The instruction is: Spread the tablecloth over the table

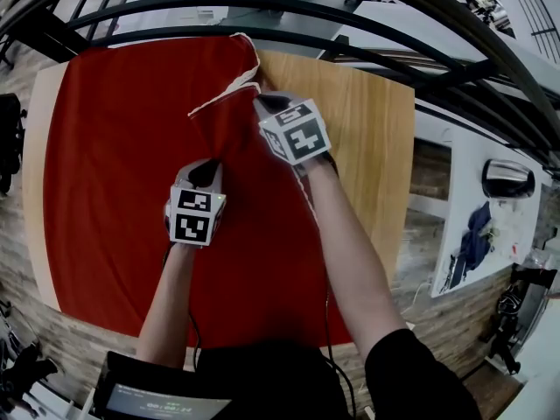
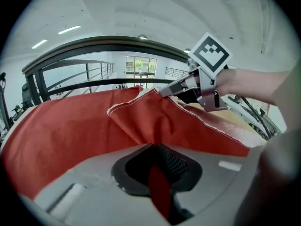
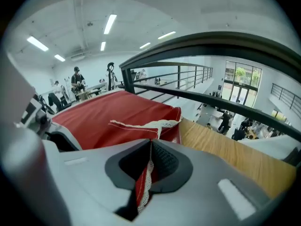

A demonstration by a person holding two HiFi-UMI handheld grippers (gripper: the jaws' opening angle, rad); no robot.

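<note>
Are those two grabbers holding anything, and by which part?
Both hold the red tablecloth: the right gripper pinches its lace-trimmed edge, the left gripper a fold of cloth.

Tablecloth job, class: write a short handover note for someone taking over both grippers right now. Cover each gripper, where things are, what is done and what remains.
Left gripper: shut on a fold of the red tablecloth, mid-cloth.
Right gripper: shut on the cloth's lace-trimmed edge, near the far side.
Table: the cloth covers the left part. The right strip is bare wood, and the cloth's edge is folded back on itself.
Left to do: probably draw that edge right over the bare wood, then release.
</note>
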